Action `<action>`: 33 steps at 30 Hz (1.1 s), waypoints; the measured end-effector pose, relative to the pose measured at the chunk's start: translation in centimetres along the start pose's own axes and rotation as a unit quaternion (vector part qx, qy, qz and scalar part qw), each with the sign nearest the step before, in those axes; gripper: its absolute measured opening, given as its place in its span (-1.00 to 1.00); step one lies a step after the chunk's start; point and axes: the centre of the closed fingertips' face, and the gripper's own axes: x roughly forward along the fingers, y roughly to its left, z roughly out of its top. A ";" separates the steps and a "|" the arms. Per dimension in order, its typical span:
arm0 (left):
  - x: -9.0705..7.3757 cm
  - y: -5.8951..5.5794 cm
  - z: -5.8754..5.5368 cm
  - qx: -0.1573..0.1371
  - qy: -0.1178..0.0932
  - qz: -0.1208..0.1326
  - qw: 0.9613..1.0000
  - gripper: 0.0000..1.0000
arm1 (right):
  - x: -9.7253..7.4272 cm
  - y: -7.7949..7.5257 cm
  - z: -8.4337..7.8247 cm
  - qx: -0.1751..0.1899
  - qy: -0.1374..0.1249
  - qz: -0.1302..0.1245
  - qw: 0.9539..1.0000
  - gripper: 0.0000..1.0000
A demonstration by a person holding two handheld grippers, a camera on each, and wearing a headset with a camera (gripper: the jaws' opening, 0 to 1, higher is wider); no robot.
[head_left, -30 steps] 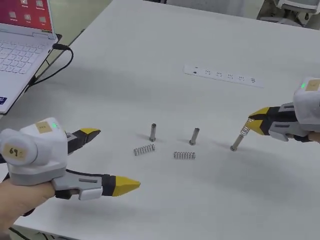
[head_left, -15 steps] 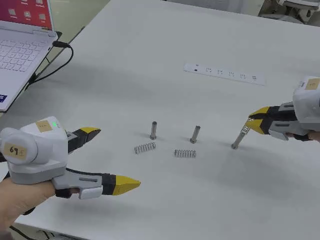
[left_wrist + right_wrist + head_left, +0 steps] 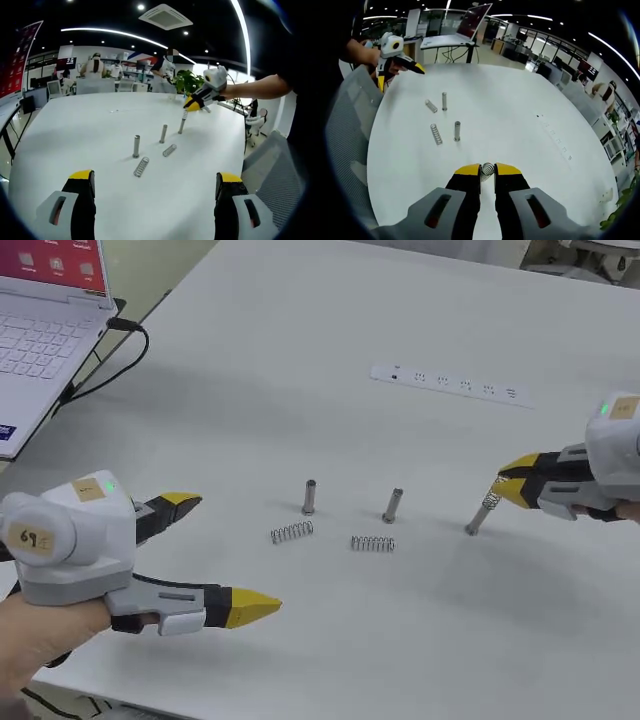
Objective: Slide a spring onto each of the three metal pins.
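Three metal pins stand on the white table: a left pin (image 3: pixel 309 496), a middle pin (image 3: pixel 393 505) and a right pin (image 3: pixel 478 517) that leans. My right gripper (image 3: pixel 504 487) is shut on a spring (image 3: pixel 490 500) whose lower end sits over the leaning pin's top; in the right gripper view the spring (image 3: pixel 487 170) shows end-on between the yellow tips. Two loose springs (image 3: pixel 291 532) (image 3: pixel 372 543) lie in front of the left and middle pins. My left gripper (image 3: pixel 225 555) hovers open at the near left, with nothing between its fingers.
A white power strip (image 3: pixel 451 385) lies beyond the pins. A laptop (image 3: pixel 40 330) with a black cable (image 3: pixel 112 365) sits at the far left edge. The table's near edge runs just under my left hand.
The right gripper has held its grip on the spring over the leaning pin, which now stands slightly steeper. The left gripper has stayed in place; the picture has shifted a little.
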 end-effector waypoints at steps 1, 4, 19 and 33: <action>0.0 0.0 0.0 0.000 0.000 0.000 1.000 0.96 | 0.0 0.0 -0.1 0.000 0.000 0.001 1.000 -0.86; 0.0 0.0 0.0 0.000 0.001 0.000 1.000 0.96 | 0.1 0.0 -0.2 0.001 0.001 0.001 1.000 -0.86; -0.1 0.4 -0.5 -0.006 0.004 0.001 1.000 0.96 | 1.6 0.7 -1.6 0.010 0.020 0.012 1.000 -0.86; 0.0 0.5 -0.6 -0.007 0.002 0.002 1.000 0.96 | 3.3 1.6 -3.8 0.022 0.051 0.028 0.998 -0.85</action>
